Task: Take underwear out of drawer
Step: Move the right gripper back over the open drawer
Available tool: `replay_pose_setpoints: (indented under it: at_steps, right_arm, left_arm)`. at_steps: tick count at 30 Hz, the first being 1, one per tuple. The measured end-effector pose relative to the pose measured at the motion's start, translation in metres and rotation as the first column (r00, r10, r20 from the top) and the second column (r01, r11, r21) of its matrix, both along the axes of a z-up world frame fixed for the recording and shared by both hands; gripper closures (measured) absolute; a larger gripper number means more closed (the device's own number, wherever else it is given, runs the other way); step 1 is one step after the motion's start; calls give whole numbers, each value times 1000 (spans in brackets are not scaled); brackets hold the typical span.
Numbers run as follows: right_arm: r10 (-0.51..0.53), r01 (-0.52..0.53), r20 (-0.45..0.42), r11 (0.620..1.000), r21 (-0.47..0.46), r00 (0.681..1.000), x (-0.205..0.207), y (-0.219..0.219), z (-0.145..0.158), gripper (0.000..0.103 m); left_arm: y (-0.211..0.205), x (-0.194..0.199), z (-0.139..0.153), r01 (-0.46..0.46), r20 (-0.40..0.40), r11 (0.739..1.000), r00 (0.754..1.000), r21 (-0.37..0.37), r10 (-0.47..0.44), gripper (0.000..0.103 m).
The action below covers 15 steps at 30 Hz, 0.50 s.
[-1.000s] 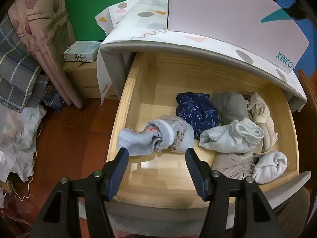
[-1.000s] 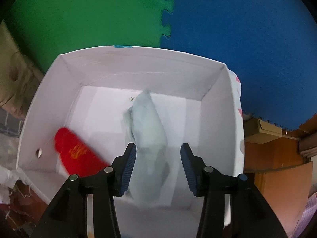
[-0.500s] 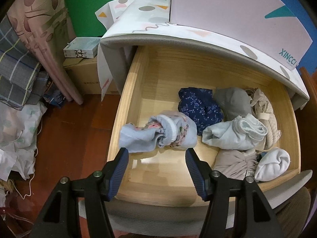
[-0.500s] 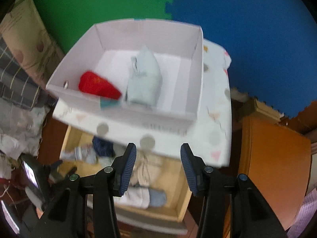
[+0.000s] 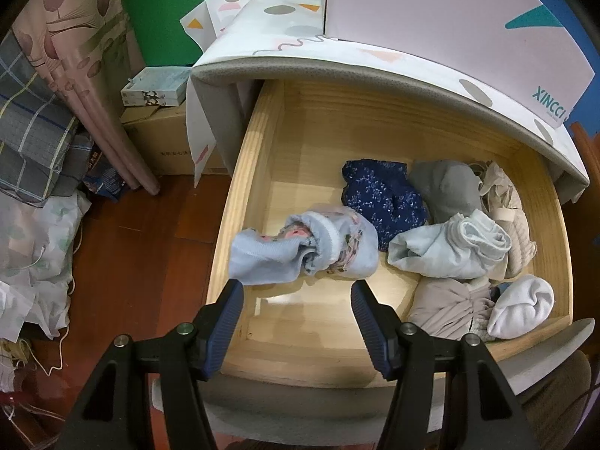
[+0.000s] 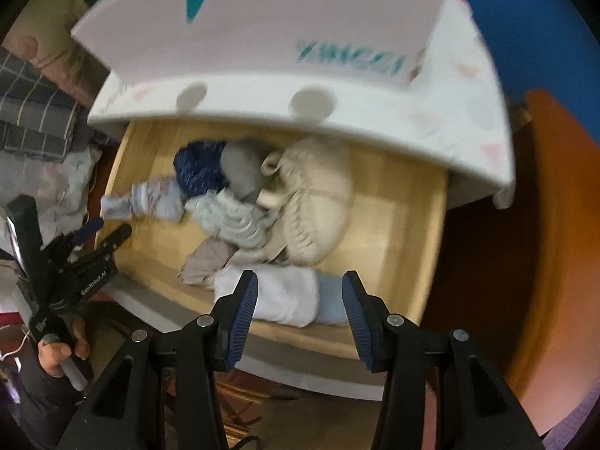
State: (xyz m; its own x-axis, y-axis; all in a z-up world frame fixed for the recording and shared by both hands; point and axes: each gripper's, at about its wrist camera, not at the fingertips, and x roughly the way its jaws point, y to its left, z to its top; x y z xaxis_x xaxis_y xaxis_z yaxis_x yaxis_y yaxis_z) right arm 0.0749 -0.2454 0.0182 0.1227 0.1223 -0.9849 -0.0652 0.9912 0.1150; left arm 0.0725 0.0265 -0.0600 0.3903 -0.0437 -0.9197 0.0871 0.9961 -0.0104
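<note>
The right claw has swung away from the white cardboard box on the patterned cabinet top, where a second ago it hung over a pale blue garment and a red one lying inside. It now points down into the open pale wooden drawer. Its jaws are opening and nothing is between them; the pads frame a folded white and light blue piece at the drawer's front edge but stand clear above it. The view is blurred, which suggests the hand is on the move.

That reads as one item delivered and the claw returning for the next. Plenty remains in the drawer: a dark blue floral bundle, a grey piece, a beige knitted piece, a pale mint crumpled garment and a light blue roll with floral lining.

The left claw has kept its place above the drawer's front left corner, jaws released and empty, with the light blue roll just beyond its tips. The person's hand grips its handle.
</note>
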Motion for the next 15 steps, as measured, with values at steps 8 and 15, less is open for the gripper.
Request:
replay_pose_setpoints:
  at_steps: [8, 15]
  right_arm:
    - [23, -23, -69, 1000, 6, 997, -1, 39, -37, 37]
    - [33, -41, -121, 997, -66, 992, 0, 54, -70, 29]
  left_arm:
    - [7, -1, 1, -13, -9, 999, 1000, -31, 12, 42]
    - [8, 0, -1, -11, -18, 999, 1000, -40, 11, 42]
